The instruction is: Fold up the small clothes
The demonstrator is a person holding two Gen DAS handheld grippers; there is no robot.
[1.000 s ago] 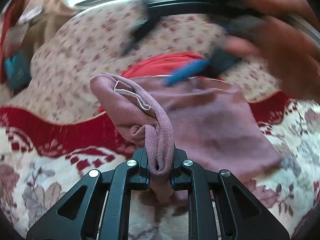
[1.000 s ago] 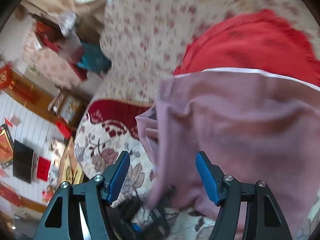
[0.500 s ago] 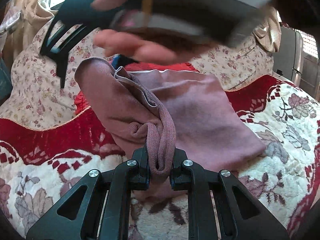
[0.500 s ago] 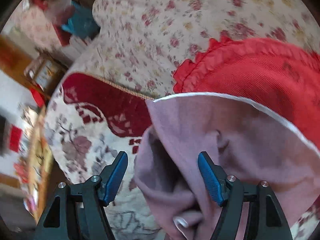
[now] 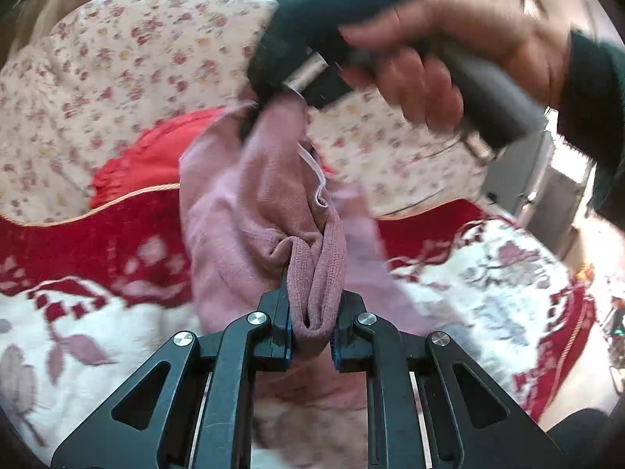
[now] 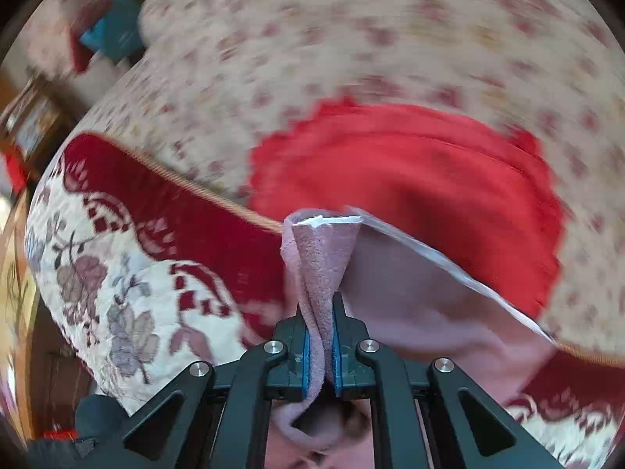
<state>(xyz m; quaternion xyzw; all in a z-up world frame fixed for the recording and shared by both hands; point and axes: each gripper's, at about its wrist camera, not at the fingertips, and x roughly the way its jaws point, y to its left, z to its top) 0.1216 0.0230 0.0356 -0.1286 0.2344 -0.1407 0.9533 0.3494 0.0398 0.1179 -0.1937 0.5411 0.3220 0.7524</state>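
Between the jaws of the left tool (image 5: 311, 328), a thick ribbed hem of the mauve garment (image 5: 250, 211) sits bunched and clamped tight. Just beyond, the right tool (image 6: 319, 348) is clamped on another corner of the same garment, a thin double layer edged in white trim (image 6: 449, 262), so the cloth hangs slack between the two above the floral sofa cover (image 5: 488, 285). It looks light, soft and limp, likely to sag and crumple unless taken at hems and corners and kept taut. Farther back, a red cloth (image 6: 410, 172) lies against the flowered cushion (image 6: 351, 39).
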